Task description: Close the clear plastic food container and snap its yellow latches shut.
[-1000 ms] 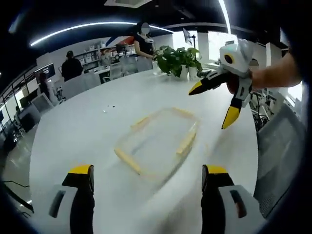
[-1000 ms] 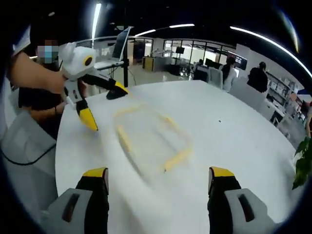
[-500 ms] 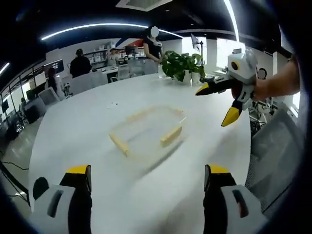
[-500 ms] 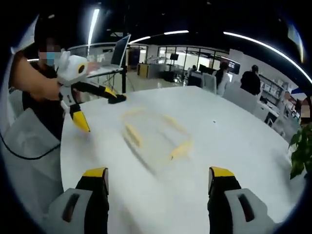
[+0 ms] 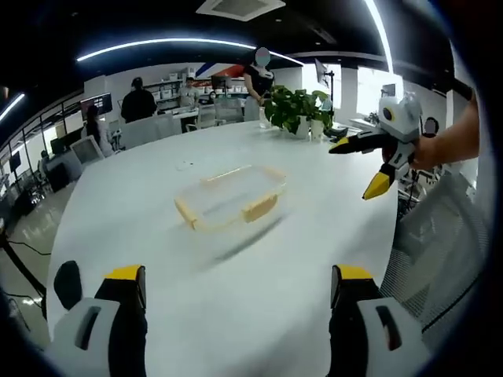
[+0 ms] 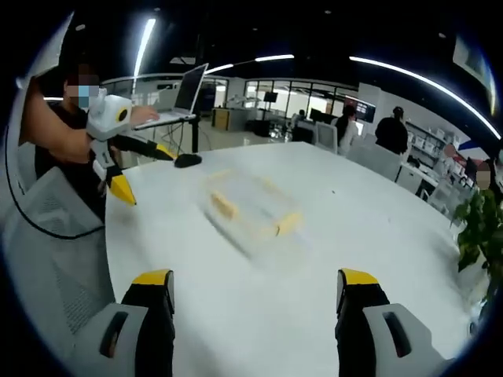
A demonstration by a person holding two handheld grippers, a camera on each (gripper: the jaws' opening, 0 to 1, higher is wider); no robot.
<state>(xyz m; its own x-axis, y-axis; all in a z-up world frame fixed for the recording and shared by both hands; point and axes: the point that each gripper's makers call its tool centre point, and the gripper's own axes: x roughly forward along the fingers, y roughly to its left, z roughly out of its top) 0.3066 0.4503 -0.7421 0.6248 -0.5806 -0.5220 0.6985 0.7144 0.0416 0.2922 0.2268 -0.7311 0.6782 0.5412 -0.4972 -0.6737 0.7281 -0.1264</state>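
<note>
A clear plastic food container point(image 5: 230, 195) with yellow latches lies flat on the round white table point(image 5: 157, 228), its lid on; it looks blurred in the right gripper view point(image 6: 247, 208). My left gripper point(image 5: 233, 306) is open, well short of the container, nothing between its jaws. In that view the right gripper point(image 5: 369, 165) hangs open in the air to the right of the container. My right gripper point(image 6: 255, 310) is open too, back from the container. There the left gripper point(image 6: 137, 169) hovers open at the far left, above the table's edge.
A potted plant point(image 5: 295, 106) stands at the table's far side, also seen at the right edge point(image 6: 479, 228). A laptop on a stand point(image 6: 185, 98) and a black mouse point(image 6: 187, 160) sit near the left gripper. A mesh chair point(image 5: 440, 251) stands beside the table. People stand among desks behind.
Both grippers have drawn back from the container, which now looks smaller and farther in both views. The other gripper has moved outward toward each view's edge. Both stay open.
</note>
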